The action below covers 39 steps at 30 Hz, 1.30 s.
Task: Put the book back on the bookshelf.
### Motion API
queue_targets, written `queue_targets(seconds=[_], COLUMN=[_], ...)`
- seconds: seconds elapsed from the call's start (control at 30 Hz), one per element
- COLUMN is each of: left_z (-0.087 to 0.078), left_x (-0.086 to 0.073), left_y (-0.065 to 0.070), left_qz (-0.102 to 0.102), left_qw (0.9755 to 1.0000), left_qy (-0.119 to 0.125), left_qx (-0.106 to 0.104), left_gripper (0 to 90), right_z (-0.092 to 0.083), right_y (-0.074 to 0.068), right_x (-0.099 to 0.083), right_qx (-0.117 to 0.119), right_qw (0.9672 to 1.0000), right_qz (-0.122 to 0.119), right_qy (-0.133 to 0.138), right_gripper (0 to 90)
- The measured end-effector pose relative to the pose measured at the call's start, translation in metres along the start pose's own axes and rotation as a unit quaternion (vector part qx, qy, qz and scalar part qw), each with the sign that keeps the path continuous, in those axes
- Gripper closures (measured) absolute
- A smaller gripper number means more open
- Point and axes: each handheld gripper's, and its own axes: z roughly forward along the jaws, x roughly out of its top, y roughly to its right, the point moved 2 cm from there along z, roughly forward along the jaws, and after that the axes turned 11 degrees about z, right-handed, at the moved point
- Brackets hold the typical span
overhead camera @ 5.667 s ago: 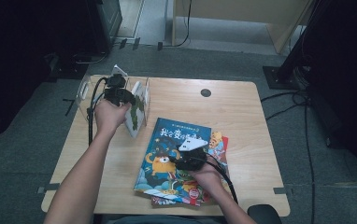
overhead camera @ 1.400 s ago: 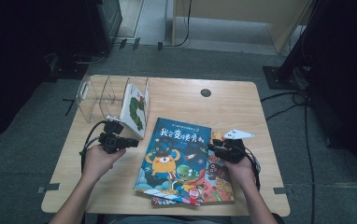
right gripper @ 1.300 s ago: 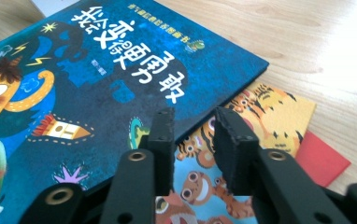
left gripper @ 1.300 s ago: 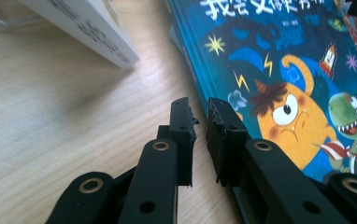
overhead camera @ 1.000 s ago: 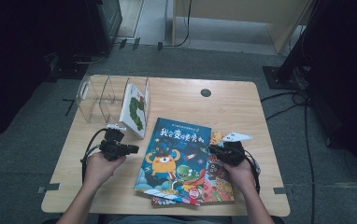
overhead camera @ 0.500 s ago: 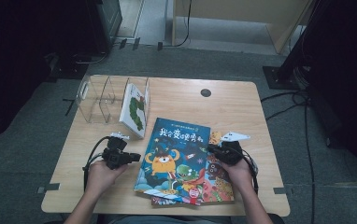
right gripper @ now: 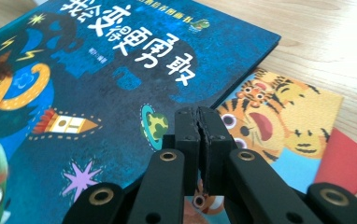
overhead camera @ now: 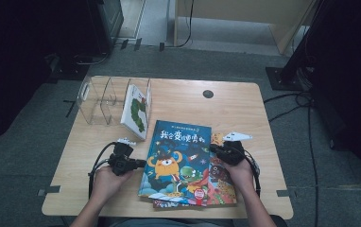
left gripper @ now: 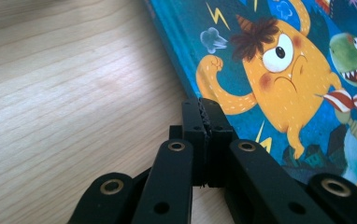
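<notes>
A blue picture book (overhead camera: 178, 161) with an orange monster lies on top of a stack at the table's near middle. Under it a tiger book (right gripper: 279, 121) and a red one (right gripper: 354, 158) stick out at the right. My left gripper (overhead camera: 142, 163) rests at the blue book's left edge (left gripper: 186, 79). Its jaws have just been closing and are shut (left gripper: 204, 109) with nothing between them. My right gripper (overhead camera: 213, 148) sits at the blue book's right edge, over the tiger book. Its jaws have also just closed (right gripper: 198, 116), empty.
A clear plastic rack (overhead camera: 98, 97) stands at the table's far left, with one green-and-white book (overhead camera: 138, 111) upright in its right slot. A round cable hole (overhead camera: 208, 93) is at the far middle. Bare wood lies left of the stack and at the far right.
My left hand has slid toward the person and a little right, up to the blue book's left edge. The right hand has stayed in place at the right edge.
</notes>
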Motion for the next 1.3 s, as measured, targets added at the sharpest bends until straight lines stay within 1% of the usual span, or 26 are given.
queue_targets(seconds=[0.1,0.2,0.27,0.33,0.43,0.47,0.53,0.6,0.73,0.8,0.93,0.97,1.0,1.07,1.1,1.17,1.23,1.3], left_z=[0.002,0.005,0.006,0.007,0.011,0.012,0.013,0.015,0.015,0.015,0.016,0.016,0.015,0.016,0.015,0.015,0.015,0.016], left_x=[0.002,0.003,0.003,0.004,0.006,0.007,0.008,0.008,0.009,0.009,0.009,0.009,0.009,0.009,0.009,0.009,0.009,0.01], left_y=[0.002,0.005,0.007,0.011,0.017,0.019,0.021,0.022,0.022,0.023,0.024,0.024,0.024,0.025,0.026,0.026,0.026,0.028], left_qz=[-0.003,-0.001,0.001,0.006,0.015,0.012,0.016,0.014,0.011,0.009,0.011,0.01,0.013,0.013,0.012,0.011,0.009,0.011], left_qw=[0.9999,0.9999,0.9999,0.9999,0.9998,0.9999,0.9998,0.9999,0.9999,0.9999,0.9999,0.9999,0.9999,0.9999,0.9999,0.9999,0.9999,0.9998], left_qy=[0.005,0.004,0.004,0.004,0.006,0.008,0.009,0.006,0.006,0.006,0.001,0.001,0.001,0.003,0.005,0.008,0.012,0.013], left_qx=[-0.011,-0.016,-0.015,-0.013,-0.009,-0.008,-0.006,-0.003,-0.004,-0.005,-0.008,-0.006,-0.003,0.0,0.0,-0.001,-0.004,-0.007], left_gripper=[90.0,90.0,90.0,90.0,90.0,90.0,90.0,90.0,90.0,90.0,90.0,90.0,90.0,90.0,90.0,90.0,90.0,90.0], right_z=[0.002,0.004,0.005,0.004,0.0,-0.003,-0.007,-0.009,-0.01,-0.009,-0.005,-0.004,-0.002,0.001,0.003,0.006,0.007,0.009], right_y=[0.001,0.001,0.003,0.005,0.006,0.007,0.008,0.008,0.008,0.007,0.007,0.007,0.007,0.006,0.006,0.007,0.008,0.009], right_x=[0.001,0.004,0.005,0.006,0.006,0.006,0.005,0.003,0.0,0.001,0.004,0.006,0.007,0.01,0.012,0.014,0.015,0.017], right_qx=[-0.011,-0.026,-0.029,-0.031,-0.033,-0.032,-0.029,-0.029,-0.031,-0.035,-0.046,-0.047,-0.05,-0.054,-0.056,-0.056,-0.053,-0.056], right_qw=[0.9999,0.9996,0.9995,0.9994,0.9994,0.9994,0.9995,0.9994,0.9992,0.999,0.9986,0.9986,0.9984,0.9981,0.9981,0.9982,0.9982,0.998], right_qz=[0.007,0.004,0.009,0.009,0.01,0.012,0.014,0.021,0.025,0.028,0.027,0.024,0.025,0.027,0.023,0.021,0.028,0.027], right_qy=[0.006,0.013,0.014,0.013,0.008,0.008,0.006,0.002,-0.002,-0.001,0.003,0.004,0.008,0.006,0.007,0.009,0.01,0.013], right_gripper=[90.0,90.0,90.0,89.9,90.0,90.0,90.0,90.0,90.0,90.0,90.0,90.0,90.0,90.0,90.0,90.0,90.0,90.0])
